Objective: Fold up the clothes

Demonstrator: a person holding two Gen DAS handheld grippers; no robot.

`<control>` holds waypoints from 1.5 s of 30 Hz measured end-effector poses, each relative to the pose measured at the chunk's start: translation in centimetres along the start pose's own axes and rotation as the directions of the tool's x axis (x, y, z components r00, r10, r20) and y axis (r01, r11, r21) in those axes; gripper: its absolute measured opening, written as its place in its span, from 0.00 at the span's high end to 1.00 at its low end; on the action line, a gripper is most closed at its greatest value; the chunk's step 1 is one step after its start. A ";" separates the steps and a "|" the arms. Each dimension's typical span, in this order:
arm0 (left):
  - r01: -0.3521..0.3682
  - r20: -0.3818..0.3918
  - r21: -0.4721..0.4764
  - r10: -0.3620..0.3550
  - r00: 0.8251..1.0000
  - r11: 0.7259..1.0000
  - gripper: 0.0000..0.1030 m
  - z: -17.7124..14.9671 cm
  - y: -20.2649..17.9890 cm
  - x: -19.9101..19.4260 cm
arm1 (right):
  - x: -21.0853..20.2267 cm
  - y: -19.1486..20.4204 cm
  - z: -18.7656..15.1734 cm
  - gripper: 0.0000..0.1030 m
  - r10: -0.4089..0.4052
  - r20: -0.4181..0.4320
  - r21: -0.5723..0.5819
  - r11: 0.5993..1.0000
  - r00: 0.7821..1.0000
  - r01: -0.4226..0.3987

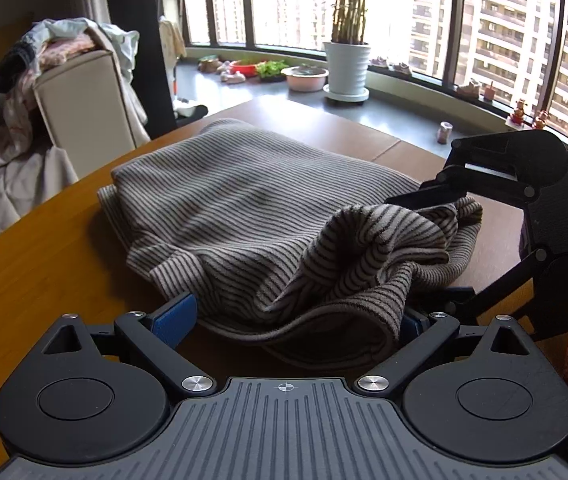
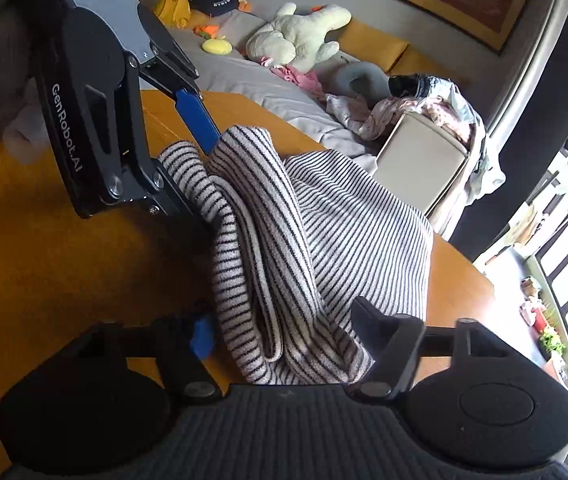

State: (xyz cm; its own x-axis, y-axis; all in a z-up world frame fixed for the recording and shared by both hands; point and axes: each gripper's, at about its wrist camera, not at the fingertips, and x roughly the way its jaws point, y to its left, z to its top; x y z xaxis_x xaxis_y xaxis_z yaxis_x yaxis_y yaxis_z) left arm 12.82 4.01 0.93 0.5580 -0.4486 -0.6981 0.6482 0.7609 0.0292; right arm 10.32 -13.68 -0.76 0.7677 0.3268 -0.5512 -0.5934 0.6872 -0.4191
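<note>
Left wrist view showed your left gripper (image 1: 295,316) spread wide at the near edge of the striped garment (image 1: 244,208), its blue pads either side of a bunched fold without pinching it. The garment lay folded on the wooden table (image 1: 44,264), with bare wood to its left and along the far side. Your right gripper (image 1: 455,204) came in from the right, its fingers pressed into the raised cloth at that edge; whether they clamped it you could not tell from here.

Right wrist view had your right gripper (image 2: 284,344) parted around a rolled ridge of the garment (image 2: 268,248), cloth filling the gap between its fingers. The left gripper (image 2: 200,160) stood at the ridge's far end, one blue pad (image 2: 198,120) above the cloth.

Beyond the table sat a cream chair (image 1: 84,112) heaped with clothes (image 1: 56,48), a grey sofa (image 2: 252,76) with a plush toy (image 2: 299,36), and a curved window ledge (image 1: 403,108). On that ledge a white pot (image 1: 345,70) held a tall plant and a pink basin (image 1: 307,78) stood just beside it, its contents unclear.
</note>
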 end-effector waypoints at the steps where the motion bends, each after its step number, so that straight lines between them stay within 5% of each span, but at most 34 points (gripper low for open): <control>1: 0.006 0.005 -0.014 -0.006 1.000 1.000 0.03 0.0 0.1 -0.4 | 0.0 -0.2 0.3 0.61 -0.005 0.005 0.002 1.000 1.000 0.005; 7: 0.071 0.142 -0.114 -0.054 0.988 0.991 0.04 0.2 2.9 -5.1 | -1.2 -2.8 1.5 0.66 -0.020 0.000 0.042 0.999 1.000 0.020; 11: -0.022 0.182 -0.172 0.053 0.982 0.985 0.04 1.4 5.0 -5.2 | -1.4 -2.1 1.4 0.67 0.041 -0.056 -0.013 0.999 0.998 -0.042; 17: -0.070 0.044 -0.046 0.072 0.996 0.996 0.19 1.5 4.7 1.1 | -5.2 -2.1 2.4 0.69 0.103 -0.111 -0.094 0.989 0.989 -0.113; 23: 0.078 0.011 0.065 -0.079 0.997 0.995 0.18 -0.3 3.4 2.0 | -9.3 -4.5 7.6 0.70 0.089 -0.119 -0.337 0.933 0.989 -0.125; 29: 0.130 0.009 0.096 -0.131 0.991 0.987 0.19 -0.5 3.1 2.9 | -0.6 -9.8 11.6 0.69 0.194 -0.089 -0.263 0.942 0.977 -0.211; 34: 0.136 0.005 0.050 -0.136 0.991 0.990 0.18 -0.9 4.3 2.4 | 9.6 -11.2 9.3 0.61 0.272 -0.200 -0.150 0.941 0.941 -0.304; 38: 0.119 0.064 0.027 -0.121 0.991 0.993 0.13 -0.3 5.8 -0.5 | 10.4 -12.2 9.1 0.58 0.323 -0.155 -0.065 0.940 0.934 -0.336; 42: 0.149 0.197 -0.025 -0.141 0.970 0.989 0.09 2.1 7.5 -2.9 | 9.8 -12.5 8.3 0.59 0.315 -0.118 -0.036 0.947 0.942 -0.321; 45: 0.126 0.222 -0.009 -0.121 0.967 0.992 0.08 3.5 7.2 -2.5 | 7.4 -12.2 8.2 0.72 0.317 -0.052 -0.083 0.944 0.947 -0.320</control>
State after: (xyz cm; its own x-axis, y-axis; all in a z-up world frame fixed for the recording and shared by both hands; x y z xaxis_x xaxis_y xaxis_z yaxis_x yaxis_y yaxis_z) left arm 17.87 8.99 5.38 0.5767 -0.6302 -0.5199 0.7085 0.7026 -0.0659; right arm 25.24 -14.35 6.16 0.5267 0.4934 -0.6922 -0.8259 0.4899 -0.2792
